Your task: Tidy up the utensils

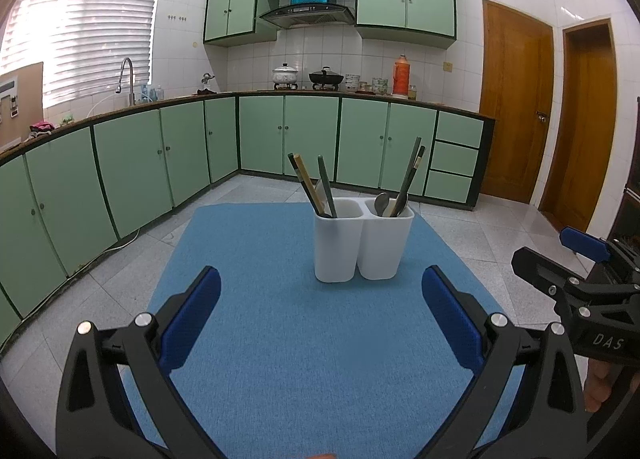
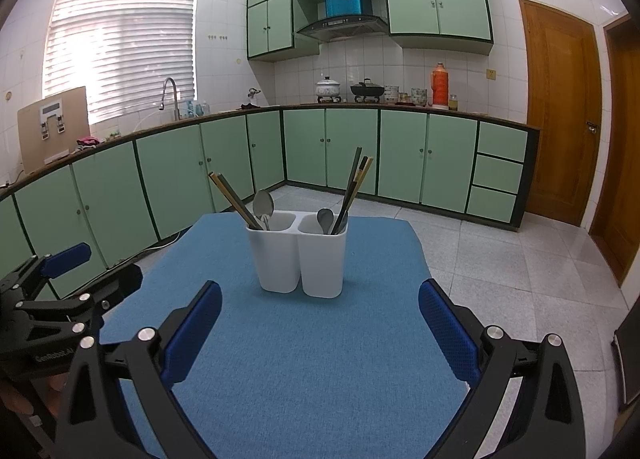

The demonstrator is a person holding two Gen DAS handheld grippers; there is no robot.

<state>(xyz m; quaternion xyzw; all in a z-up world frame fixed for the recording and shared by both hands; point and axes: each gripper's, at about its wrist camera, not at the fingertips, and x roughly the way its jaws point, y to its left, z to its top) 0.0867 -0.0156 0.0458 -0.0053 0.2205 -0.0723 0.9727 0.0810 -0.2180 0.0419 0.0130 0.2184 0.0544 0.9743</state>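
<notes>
A white two-compartment utensil holder (image 1: 362, 243) (image 2: 300, 253) stands on a blue mat (image 1: 288, 319) (image 2: 304, 343). Chopsticks (image 1: 306, 183) (image 2: 234, 199) and a spoon (image 2: 263, 206) lean in its left compartment. The right compartment holds more chopsticks (image 1: 412, 175) (image 2: 354, 187) and a metal spoon (image 1: 382, 204) (image 2: 325, 219). My left gripper (image 1: 320, 311) hangs open in front of the holder, nothing between its blue pads. My right gripper (image 2: 320, 319) is open too, short of the holder. Each gripper shows at the edge of the other's view: the right one (image 1: 580, 259), the left one (image 2: 60, 271).
Green base cabinets (image 1: 160, 155) (image 2: 332, 147) curve around the tiled floor behind the mat. The countertop carries a sink tap (image 2: 170, 93), pots (image 2: 328, 89) and an orange thermos (image 2: 439, 85). Wooden doors (image 2: 560, 111) stand at the right.
</notes>
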